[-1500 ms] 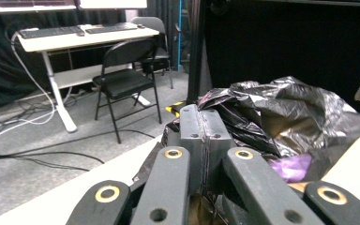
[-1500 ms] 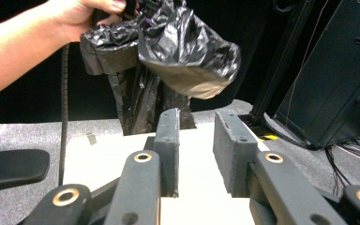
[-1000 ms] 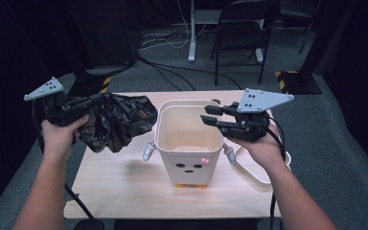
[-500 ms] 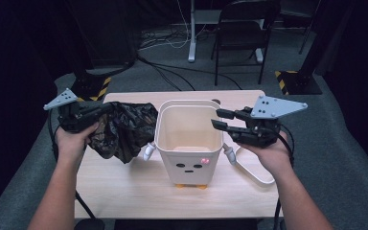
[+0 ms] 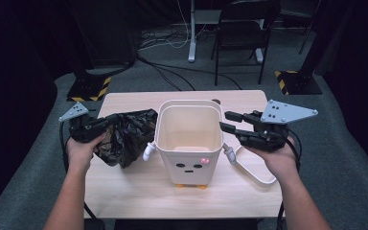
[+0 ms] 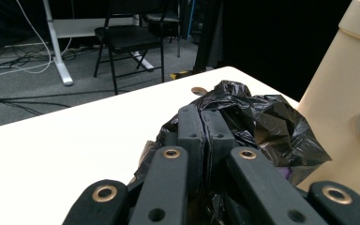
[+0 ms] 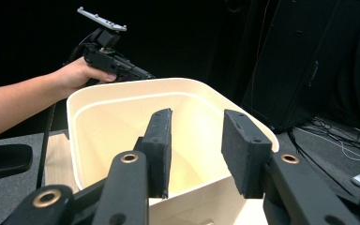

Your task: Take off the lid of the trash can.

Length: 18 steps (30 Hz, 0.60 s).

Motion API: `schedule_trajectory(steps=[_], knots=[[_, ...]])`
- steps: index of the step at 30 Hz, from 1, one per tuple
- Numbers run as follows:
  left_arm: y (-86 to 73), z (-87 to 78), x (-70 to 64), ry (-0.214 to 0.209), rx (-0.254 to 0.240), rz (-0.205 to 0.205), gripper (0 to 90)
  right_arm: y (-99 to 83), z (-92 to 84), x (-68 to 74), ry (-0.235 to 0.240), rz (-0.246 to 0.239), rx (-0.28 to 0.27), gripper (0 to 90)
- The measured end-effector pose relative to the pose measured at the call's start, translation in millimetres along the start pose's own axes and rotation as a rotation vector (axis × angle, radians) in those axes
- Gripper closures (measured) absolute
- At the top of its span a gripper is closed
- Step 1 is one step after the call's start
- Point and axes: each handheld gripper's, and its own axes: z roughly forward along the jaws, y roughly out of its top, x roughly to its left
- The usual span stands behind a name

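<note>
While the left tongs point(image 5: 106, 123) stay clenched on a crumpled black plastic bag point(image 5: 124, 139), that bag hangs from their tips just left of the cream bin point(image 5: 189, 143) on the surface point(image 5: 134, 191). Right tongs point(image 5: 227, 122) hover released, nothing between them, over the bin's right rim.
</note>
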Motion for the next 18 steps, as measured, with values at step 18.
schedule_trajectory(steps=[18], knots=[[-32.7, 11.5, 0.9, 0.024, 0.035, 0.005, 79.3, -28.9, -17.5, -8.3, -0.109, 0.029, -0.014, 61.3]])
